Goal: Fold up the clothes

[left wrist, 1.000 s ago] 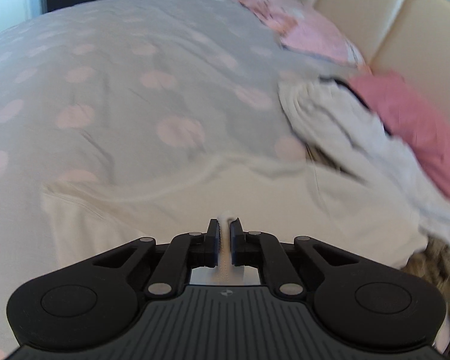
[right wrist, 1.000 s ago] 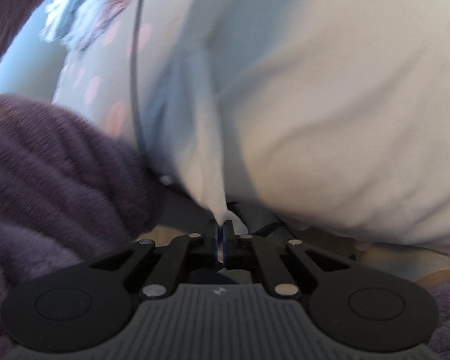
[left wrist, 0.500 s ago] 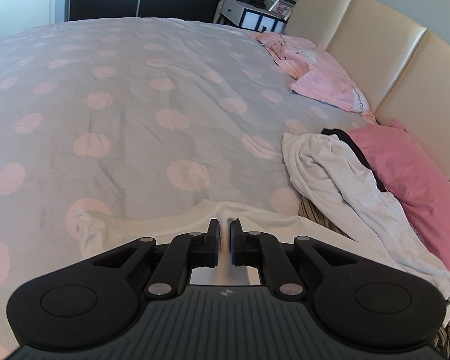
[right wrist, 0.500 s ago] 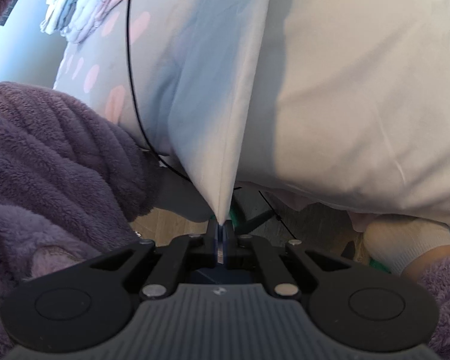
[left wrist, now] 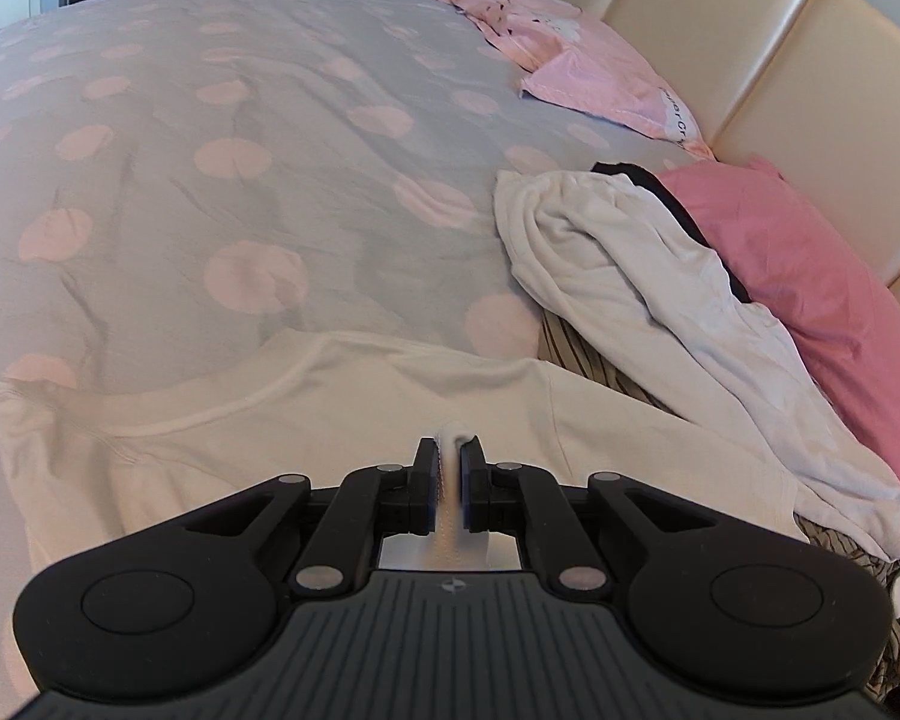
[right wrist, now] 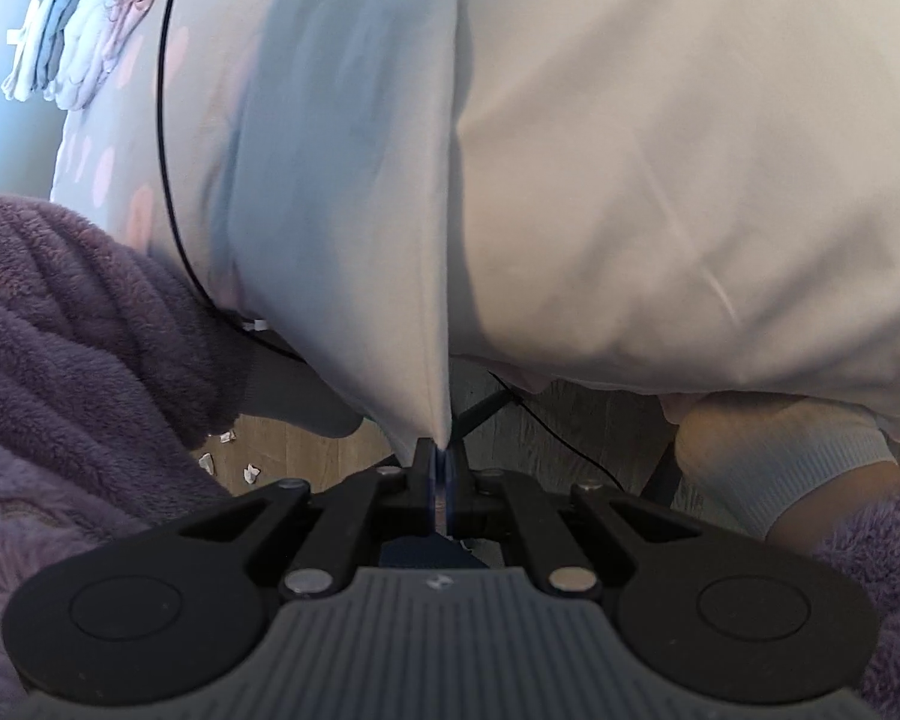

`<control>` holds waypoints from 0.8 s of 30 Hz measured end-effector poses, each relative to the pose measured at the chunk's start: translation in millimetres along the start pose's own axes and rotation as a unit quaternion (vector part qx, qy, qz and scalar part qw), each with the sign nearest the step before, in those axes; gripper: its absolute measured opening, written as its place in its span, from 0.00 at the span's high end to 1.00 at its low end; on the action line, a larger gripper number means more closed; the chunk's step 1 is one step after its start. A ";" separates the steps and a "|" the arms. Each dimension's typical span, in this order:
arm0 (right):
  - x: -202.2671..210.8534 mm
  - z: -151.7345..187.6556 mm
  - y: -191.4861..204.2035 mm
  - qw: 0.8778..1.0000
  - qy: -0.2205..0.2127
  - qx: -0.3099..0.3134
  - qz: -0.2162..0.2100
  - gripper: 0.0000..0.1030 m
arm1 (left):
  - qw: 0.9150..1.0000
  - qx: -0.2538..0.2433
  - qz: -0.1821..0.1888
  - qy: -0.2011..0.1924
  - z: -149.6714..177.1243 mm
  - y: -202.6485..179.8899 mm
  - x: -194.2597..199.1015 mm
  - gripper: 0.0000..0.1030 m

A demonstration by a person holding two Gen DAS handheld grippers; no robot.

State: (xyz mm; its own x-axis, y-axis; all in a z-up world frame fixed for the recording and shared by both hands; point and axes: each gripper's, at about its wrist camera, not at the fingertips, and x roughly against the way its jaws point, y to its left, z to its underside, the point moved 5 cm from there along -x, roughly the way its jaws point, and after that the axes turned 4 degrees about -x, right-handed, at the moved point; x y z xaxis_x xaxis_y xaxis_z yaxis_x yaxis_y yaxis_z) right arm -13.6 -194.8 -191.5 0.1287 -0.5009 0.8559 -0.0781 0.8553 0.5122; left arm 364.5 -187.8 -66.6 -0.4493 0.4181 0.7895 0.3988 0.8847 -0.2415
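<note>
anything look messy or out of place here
Yes. A heap of unfolded clothes is slumped against the pink pillow at the headboard. In the right wrist view, small white scraps litter the floor and a black cable trails off the bed edge. Both grippers pinch the cream shirt.

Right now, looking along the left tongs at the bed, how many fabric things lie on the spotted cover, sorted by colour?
Pink: 2, the plain pink pillow and the pale pink printed pillow.
White or cream: 2, the cream T-shirt pinched in the left tongs and the crumpled white garment.
Striped brown: 1, a striped cloth under the white garment.
Total: 5.
</note>
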 end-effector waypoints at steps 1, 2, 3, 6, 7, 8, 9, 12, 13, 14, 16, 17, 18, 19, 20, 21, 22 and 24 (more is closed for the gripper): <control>-1.5 0.0 -0.3 1.000 0.000 0.000 0.002 0.97 | 1.000 -0.002 0.000 -0.001 0.6 -1.5 -0.3 0.94; -3.1 0.0 -0.5 1.000 0.000 0.001 0.003 0.97 | 1.000 -0.003 0.000 -0.001 1.4 -2.8 0.2 0.92; -4.6 0.0 -0.8 1.000 0.001 0.001 0.005 0.97 | 1.000 -0.003 0.002 -0.002 2.4 -3.8 2.2 0.85; -9.2 0.1 -1.6 1.000 0.001 0.002 0.009 0.96 | 1.000 -0.005 0.007 -0.007 5.5 -6.4 15.9 0.77; -11.9 -0.4 -2.6 1.000 0.002 0.004 0.012 0.96 | 1.000 -0.008 0.007 -0.007 7.1 -7.4 23.1 0.75; -15.3 -1.1 -3.8 1.000 0.002 0.007 0.016 0.96 | 1.000 -0.012 0.007 -0.007 8.6 -8.5 30.1 0.73; -18.2 -1.4 -4.3 1.000 0.003 0.007 0.018 0.96 | 1.000 -0.017 0.007 -0.008 11.1 -9.3 38.5 0.71; -26.0 1.3 -6.3 0.999 0.012 0.010 0.034 0.96 | 0.999 -0.035 0.002 -0.014 23.5 -8.2 69.0 0.66; -28.3 3.2 -7.5 0.999 0.014 0.013 0.045 0.95 | 0.999 -0.041 -0.002 -0.015 30.3 -6.4 80.5 0.64; -30.7 5.2 -9.2 0.998 0.017 0.016 0.058 0.95 | 0.999 -0.047 -0.006 -0.016 37.5 -4.2 91.6 0.64; -31.7 8.3 -13.1 0.997 0.015 0.017 0.075 0.95 | 0.998 -0.058 -0.010 -0.019 55.5 2.2 116.1 0.64; -29.4 9.2 -15.0 0.997 0.010 0.015 0.079 0.95 | 0.998 -0.063 -0.010 -0.021 65.8 5.6 129.7 0.64; -27.0 10.1 -17.0 0.997 0.005 0.012 0.082 0.95 | 0.997 -0.068 -0.009 -0.023 76.8 8.9 143.1 0.64; -23.4 10.3 -17.9 0.996 -0.004 0.011 0.084 0.95 | 0.997 -0.073 -0.009 -0.026 88.5 12.0 156.4 0.64; -18.0 9.4 -17.1 0.996 -0.017 0.013 0.085 0.94 | 0.997 -0.077 -0.008 -0.028 100.8 15.8 169.5 0.64; -12.2 8.2 -15.6 0.996 -0.031 0.016 0.086 0.94 | 0.996 -0.079 -0.009 -0.028 114.0 19.1 181.5 0.64; -6.2 6.9 -13.2 0.995 -0.046 0.020 0.085 0.94 | 0.996 -0.081 -0.012 -0.029 127.0 21.6 191.6 0.64; 5.1 3.6 -5.6 0.993 -0.073 0.034 0.083 0.93 | 0.996 -0.080 -0.019 -0.025 154.0 27.4 207.4 0.64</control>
State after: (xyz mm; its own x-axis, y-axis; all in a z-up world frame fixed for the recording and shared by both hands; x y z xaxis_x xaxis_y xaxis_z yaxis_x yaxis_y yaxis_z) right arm -16.0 -202.7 -189.8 -0.0358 -0.3720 0.9275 -0.1529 0.9192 0.3628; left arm 159.2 -45.0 3.7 -0.5049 0.3979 0.7660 0.5014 0.8575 -0.1149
